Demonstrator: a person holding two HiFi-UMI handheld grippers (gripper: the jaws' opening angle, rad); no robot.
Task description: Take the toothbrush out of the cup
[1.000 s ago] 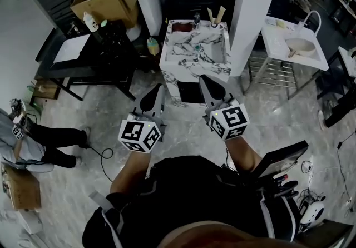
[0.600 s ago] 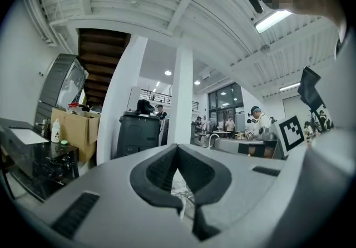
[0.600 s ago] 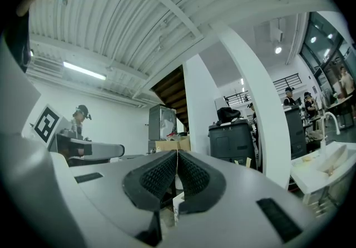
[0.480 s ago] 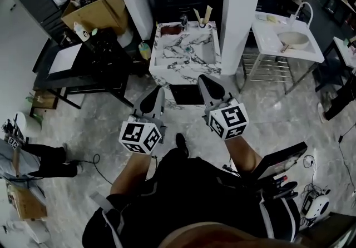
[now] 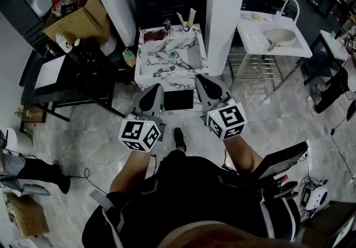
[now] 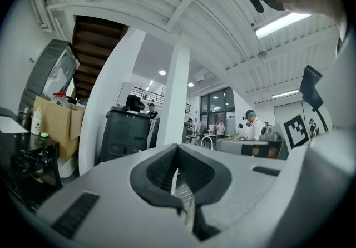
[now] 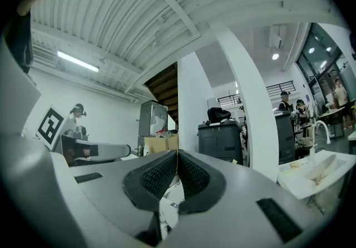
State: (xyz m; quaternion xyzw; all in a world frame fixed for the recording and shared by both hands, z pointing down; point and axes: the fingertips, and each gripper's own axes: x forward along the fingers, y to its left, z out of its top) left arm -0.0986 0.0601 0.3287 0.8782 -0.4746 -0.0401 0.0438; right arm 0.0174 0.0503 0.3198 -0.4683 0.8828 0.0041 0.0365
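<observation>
Left gripper (image 5: 153,95): my jaws closed, nothing between. Right gripper (image 5: 202,84): my jaws closed too, empty. I hold both level, side by side above floor (image 5: 83,130), pointing toward marble tabletop (image 5: 161,69). Cup (image 5: 186,27) stands at tabletop's far edge, toothbrush (image 5: 191,16) upright inside it, well apart from both grippers. White sink (image 5: 278,38) off to right.

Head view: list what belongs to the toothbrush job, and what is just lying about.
Job: cup holding the toothbrush, on the marble washstand; left gripper and right gripper, both shut and empty.

Lying about: cardboard box; white sink; black table.
</observation>
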